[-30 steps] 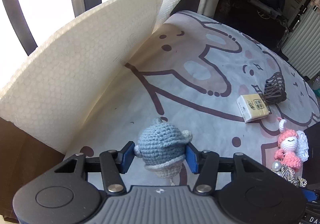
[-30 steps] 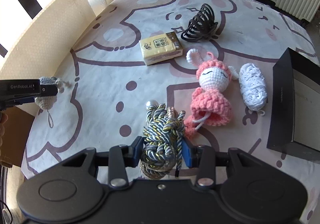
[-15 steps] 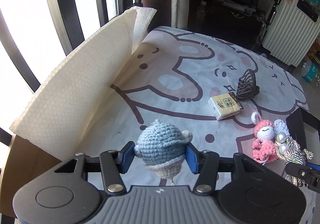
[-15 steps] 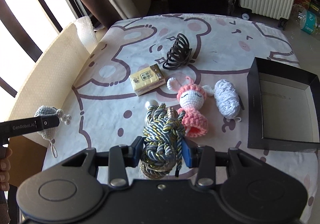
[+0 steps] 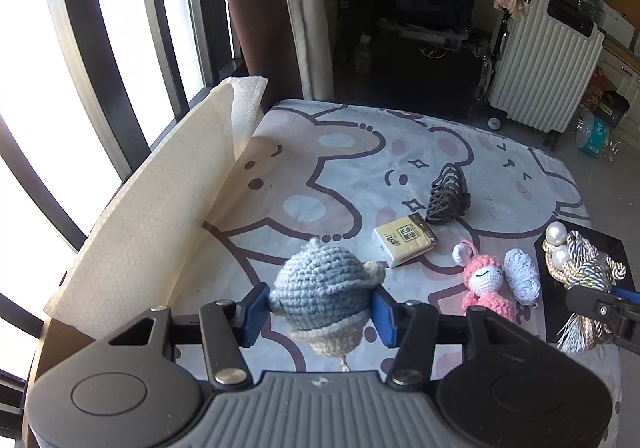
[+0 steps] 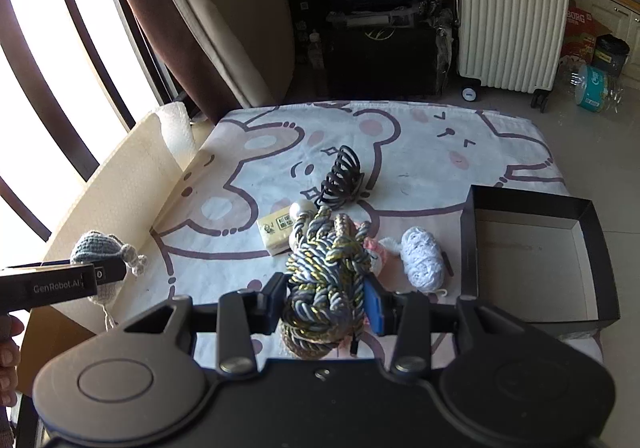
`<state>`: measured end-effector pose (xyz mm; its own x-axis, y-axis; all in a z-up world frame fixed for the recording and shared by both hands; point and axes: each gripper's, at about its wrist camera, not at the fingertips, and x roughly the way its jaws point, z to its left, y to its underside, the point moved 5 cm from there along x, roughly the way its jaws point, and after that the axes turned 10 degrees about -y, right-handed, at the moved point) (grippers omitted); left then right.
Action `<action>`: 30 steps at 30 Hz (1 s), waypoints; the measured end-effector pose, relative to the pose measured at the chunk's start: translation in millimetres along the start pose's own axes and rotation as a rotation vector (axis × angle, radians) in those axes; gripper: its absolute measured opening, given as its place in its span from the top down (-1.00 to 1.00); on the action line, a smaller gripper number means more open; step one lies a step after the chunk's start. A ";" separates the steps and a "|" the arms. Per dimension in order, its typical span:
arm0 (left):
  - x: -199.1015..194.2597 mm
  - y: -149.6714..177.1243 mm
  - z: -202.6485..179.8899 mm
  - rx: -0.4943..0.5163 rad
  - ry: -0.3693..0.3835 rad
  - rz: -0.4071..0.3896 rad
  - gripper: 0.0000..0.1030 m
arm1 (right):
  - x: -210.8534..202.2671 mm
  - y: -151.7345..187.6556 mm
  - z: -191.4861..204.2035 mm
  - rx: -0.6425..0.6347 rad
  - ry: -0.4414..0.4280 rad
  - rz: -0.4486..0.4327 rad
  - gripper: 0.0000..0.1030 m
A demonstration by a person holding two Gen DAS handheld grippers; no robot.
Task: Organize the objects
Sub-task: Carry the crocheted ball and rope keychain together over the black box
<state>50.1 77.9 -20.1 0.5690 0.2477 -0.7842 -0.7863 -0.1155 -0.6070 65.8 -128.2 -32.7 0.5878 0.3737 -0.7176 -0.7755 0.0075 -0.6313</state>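
Two hand-held grippers are raised above a worktop (image 6: 420,152) covered by a cloth printed with cartoon bears. The left hand-held gripper (image 5: 320,308) grasps a blue crocheted toy (image 5: 322,296) between its blue pads, holding it in the air over the worktop's left side, near an upright cream sheet of packing foam (image 5: 160,216). The right hand-held gripper (image 6: 326,302) is clamped on a bundle of grey and gold cord (image 6: 326,272) with pearl beads, also lifted clear of the cloth.

Lying on the cloth are a black hair claw (image 6: 340,178), just in front of it a yellow tissue pack (image 6: 276,228), then a pink crocheted doll (image 5: 486,282) touching a white crocheted roll (image 6: 422,262). An open black box (image 6: 592,248) sits at the worktop's right edge; nothing can be seen in it. A white suitcase (image 6: 512,16) stands on the floor beyond.
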 end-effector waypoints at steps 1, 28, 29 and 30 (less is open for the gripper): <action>-2.8 -1.4 -2.2 0.002 0.006 -0.003 -0.05 | -3.8 -1.5 -0.8 0.007 -0.003 -0.012 0.19; -40.8 -10.7 -72.0 0.109 0.040 -0.124 -0.05 | -40.2 -11.9 -38.5 0.010 0.081 -0.145 0.19; -40.5 -10.2 -70.9 0.101 0.040 -0.122 -0.05 | -40.9 -11.9 -40.0 0.008 0.086 -0.147 0.19; -39.7 -10.3 -70.4 0.095 0.040 -0.121 -0.05 | -41.5 -11.9 -41.4 0.010 0.088 -0.149 0.19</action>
<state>52.6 1.6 8.1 0.6688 0.2159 -0.7115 -0.7294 0.0049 -0.6841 60.1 -182.2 -7.6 0.7143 0.2853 -0.6391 -0.6799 0.0665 -0.7302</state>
